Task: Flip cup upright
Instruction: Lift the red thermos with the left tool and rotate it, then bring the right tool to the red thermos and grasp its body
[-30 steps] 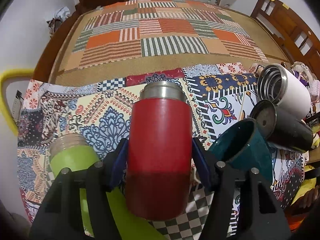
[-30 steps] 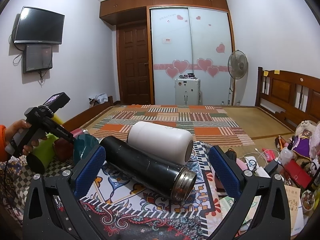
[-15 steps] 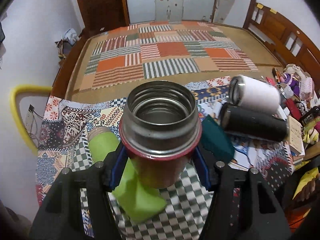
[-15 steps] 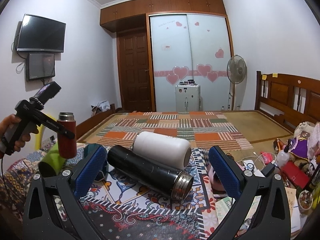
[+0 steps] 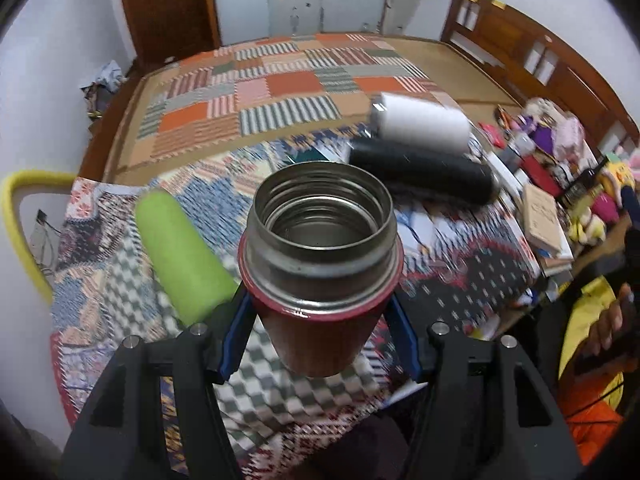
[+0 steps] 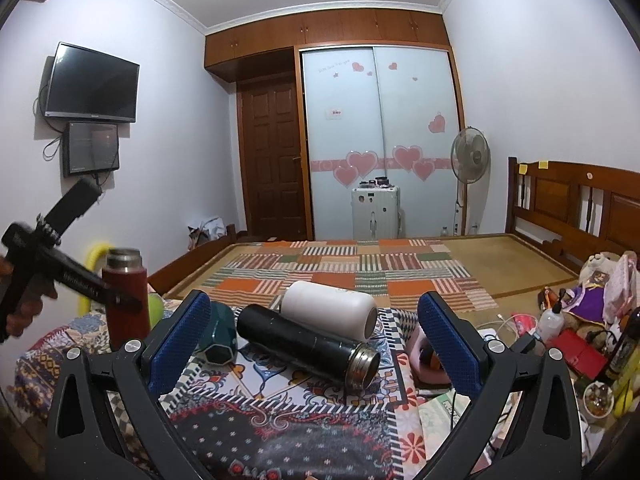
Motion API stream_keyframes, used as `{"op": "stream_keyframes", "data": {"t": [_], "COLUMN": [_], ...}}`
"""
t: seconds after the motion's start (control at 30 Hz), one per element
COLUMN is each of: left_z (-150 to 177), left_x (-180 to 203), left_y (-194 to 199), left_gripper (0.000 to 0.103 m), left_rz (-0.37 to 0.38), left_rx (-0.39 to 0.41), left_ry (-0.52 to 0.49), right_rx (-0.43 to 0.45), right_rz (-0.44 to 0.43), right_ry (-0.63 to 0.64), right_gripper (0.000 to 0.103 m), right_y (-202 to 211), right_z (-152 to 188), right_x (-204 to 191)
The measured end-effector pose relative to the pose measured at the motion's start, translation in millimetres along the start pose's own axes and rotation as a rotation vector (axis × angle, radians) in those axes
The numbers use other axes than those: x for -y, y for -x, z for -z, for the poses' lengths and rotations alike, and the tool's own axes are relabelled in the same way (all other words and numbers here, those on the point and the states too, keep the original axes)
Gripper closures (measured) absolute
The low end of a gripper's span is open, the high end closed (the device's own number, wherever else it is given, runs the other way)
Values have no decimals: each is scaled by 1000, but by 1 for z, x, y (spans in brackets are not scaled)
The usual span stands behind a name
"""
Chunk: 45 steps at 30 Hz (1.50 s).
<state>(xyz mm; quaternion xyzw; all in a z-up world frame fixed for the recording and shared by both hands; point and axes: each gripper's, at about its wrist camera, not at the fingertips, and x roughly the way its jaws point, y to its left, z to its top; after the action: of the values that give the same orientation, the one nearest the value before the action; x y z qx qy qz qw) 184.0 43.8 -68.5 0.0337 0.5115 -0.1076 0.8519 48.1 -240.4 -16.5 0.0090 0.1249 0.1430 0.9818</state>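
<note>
My left gripper (image 5: 320,332) is shut on a red steel cup (image 5: 320,280) and holds it upright above the patterned cloth, its open mouth facing up. In the right wrist view the red cup (image 6: 125,300) stands upright in that gripper at the far left. My right gripper (image 6: 316,344) is open and empty, its blue pads (image 6: 182,340) wide apart, with a black flask (image 6: 304,342) and a white cup (image 6: 328,308) lying on their sides ahead of it. A green cup (image 5: 180,256) lies on its side left of the red cup.
A dark teal cup (image 6: 218,336) lies on its side beside the black flask. Clutter of books, bottles and toys (image 5: 560,200) fills the right side. A bed with a striped patchwork mat (image 6: 352,268) lies beyond the table. A yellow chair back (image 5: 16,216) is at the left.
My left gripper has turned the red cup from lying flat to upright, lifted it and swung it, so its open mouth now faces up. The right gripper has stayed open and nearly still.
</note>
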Motion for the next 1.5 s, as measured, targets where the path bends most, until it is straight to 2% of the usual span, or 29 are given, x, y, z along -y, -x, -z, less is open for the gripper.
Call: {"op": "stream_keyframes", "data": {"t": [0.3, 0.6, 0.83, 1.13, 1.27, 1.43, 1.5], "left_z": [19, -3, -3, 1, 7, 23, 30], "left_x": [44, 71, 70, 69, 59, 41, 32], "left_y": [-43, -67, -100, -94, -78, -40, -24], "left_gripper": [42, 41, 42, 41, 35, 35, 30], "left_rz": [87, 106, 144, 133, 152, 202, 204], "left_rx": [-96, -69, -126, -62, -21, 82, 140], "left_ry": [-60, -115, -102, -118, -92, -65, -43], "right_rx": [-18, -53, -104, -147, -155, -161, -167], "right_rz": [-2, 3, 2, 3, 3, 1, -3], "right_ry": [22, 23, 29, 38, 53, 80, 89], "right_gripper": [0, 0, 0, 0, 0, 0, 0], "right_y": [4, -11, -28, -40, -39, -40, -43], "right_z": [7, 18, 30, 34, 32, 26, 26], "right_x": [-10, -3, -1, -6, -12, -24, -30]}}
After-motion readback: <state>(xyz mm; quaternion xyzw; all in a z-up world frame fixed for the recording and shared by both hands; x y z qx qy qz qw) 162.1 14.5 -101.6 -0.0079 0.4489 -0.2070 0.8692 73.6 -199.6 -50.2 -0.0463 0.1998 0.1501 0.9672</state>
